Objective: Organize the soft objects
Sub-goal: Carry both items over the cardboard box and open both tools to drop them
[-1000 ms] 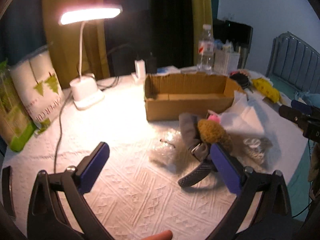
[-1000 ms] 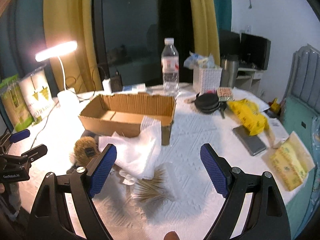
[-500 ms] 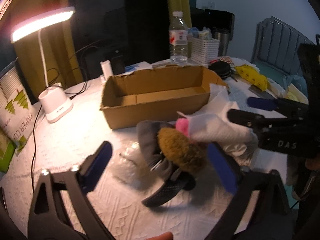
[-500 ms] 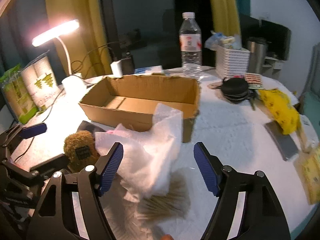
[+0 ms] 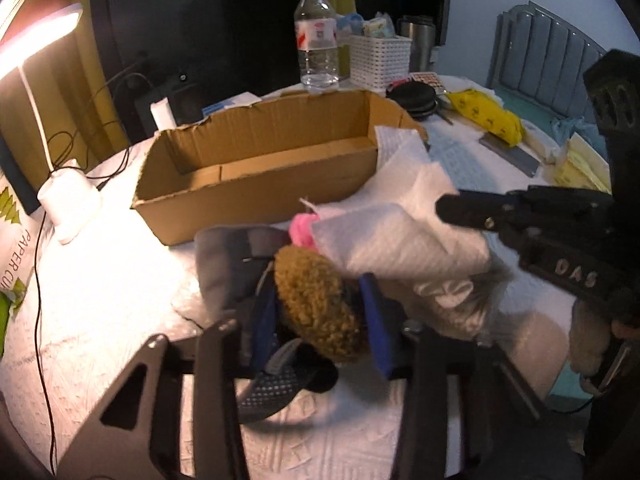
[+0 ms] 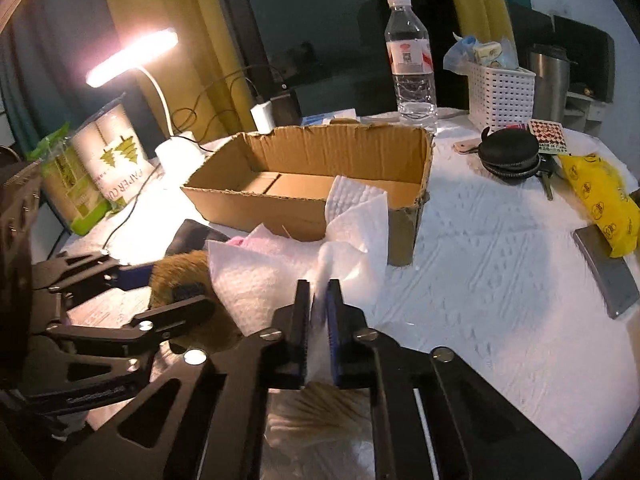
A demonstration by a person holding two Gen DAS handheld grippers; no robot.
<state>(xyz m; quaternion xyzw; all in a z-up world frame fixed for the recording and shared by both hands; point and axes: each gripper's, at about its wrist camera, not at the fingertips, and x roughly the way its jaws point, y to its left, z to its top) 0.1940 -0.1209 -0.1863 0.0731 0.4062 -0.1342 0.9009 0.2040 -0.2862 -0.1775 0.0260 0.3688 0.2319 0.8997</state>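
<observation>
My left gripper (image 5: pixel 318 312) is shut on a brown fuzzy soft toy (image 5: pixel 316 304) that lies on a grey fabric piece (image 5: pixel 224 264) on the table. My right gripper (image 6: pixel 318 300) is shut on a white paper towel (image 6: pixel 280 268) draped beside the toy, with something pink (image 5: pixel 302 230) under its edge. The towel (image 5: pixel 404 236) and the right gripper's body (image 5: pixel 560 240) show in the left wrist view. The left gripper (image 6: pixel 160 292) shows at the left of the right wrist view, on the toy (image 6: pixel 180 272). An open empty cardboard box (image 5: pixel 260 160) stands just behind them.
A lit desk lamp (image 6: pixel 132 56) and paper-cup pack (image 6: pixel 108 160) stand at left. A water bottle (image 6: pixel 412 64), white basket (image 6: pixel 500 88), black pouch (image 6: pixel 508 152), yellow bag (image 6: pixel 600 200) and phone (image 6: pixel 608 268) lie behind and right. A bundle of thin sticks (image 6: pixel 320 412) lies below my right gripper.
Both grippers moved in and closed: the left around the brown toy, the right on the paper towel. Both were open a second ago.
</observation>
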